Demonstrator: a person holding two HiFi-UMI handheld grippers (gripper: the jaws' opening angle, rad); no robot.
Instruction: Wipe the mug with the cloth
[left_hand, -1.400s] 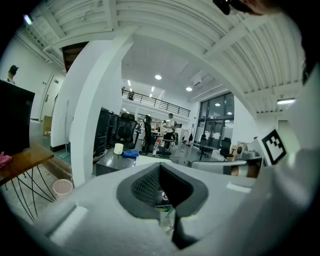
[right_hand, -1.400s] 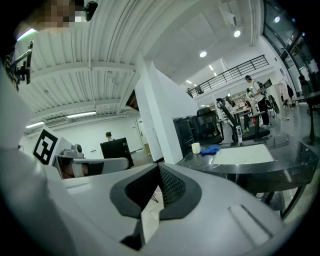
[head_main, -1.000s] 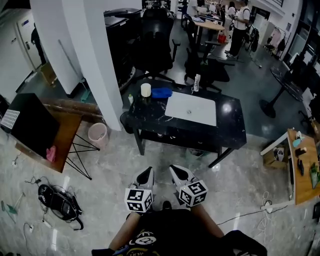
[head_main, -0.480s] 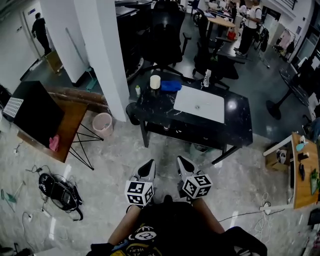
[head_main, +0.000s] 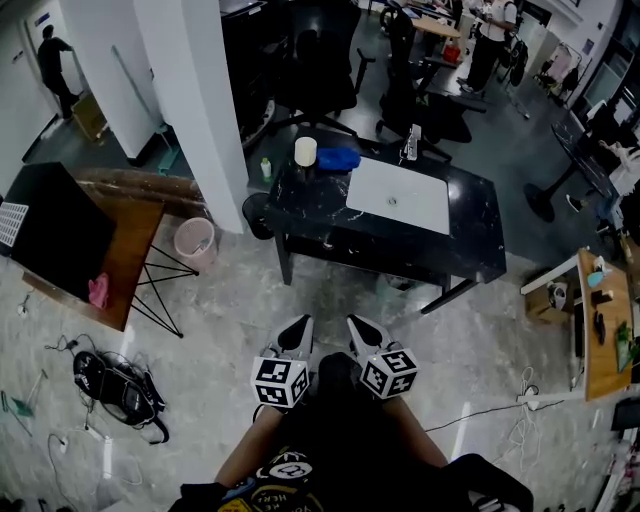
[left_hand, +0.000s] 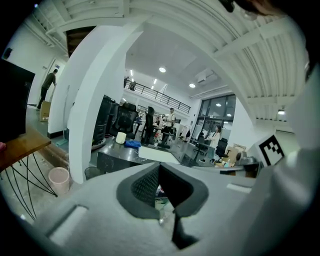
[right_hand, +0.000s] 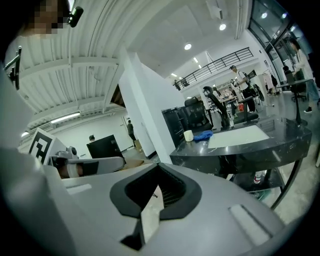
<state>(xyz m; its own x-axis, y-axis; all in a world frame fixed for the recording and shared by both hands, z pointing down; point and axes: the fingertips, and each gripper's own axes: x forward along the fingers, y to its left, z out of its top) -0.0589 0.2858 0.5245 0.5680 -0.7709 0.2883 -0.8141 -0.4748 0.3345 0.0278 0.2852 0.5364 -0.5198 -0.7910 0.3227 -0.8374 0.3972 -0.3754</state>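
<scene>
A cream mug (head_main: 305, 151) stands at the far left corner of a black table (head_main: 470, 245), with a blue cloth (head_main: 338, 158) lying right beside it. Both also show far off in the left gripper view, mug (left_hand: 120, 137) and cloth (left_hand: 133, 144), and in the right gripper view, mug (right_hand: 188, 135) and cloth (right_hand: 202, 135). My left gripper (head_main: 297, 326) and right gripper (head_main: 355, 325) hang side by side close to my body, well short of the table. Both are shut and hold nothing, as seen on the left gripper (left_hand: 159, 172) and right gripper (right_hand: 159, 182).
A white mat (head_main: 398, 194) covers the table's middle, and a bottle (head_main: 411, 143) stands at its far edge. A white pillar (head_main: 195, 110), pink bin (head_main: 194, 240) and wooden side table (head_main: 125, 260) are at the left. Office chairs (head_main: 315, 70) stand behind, and a bag (head_main: 115, 385) lies on the floor.
The head view has shifted slightly, so the table sits a little higher in the picture. Both grippers stay shut and close to my body.
</scene>
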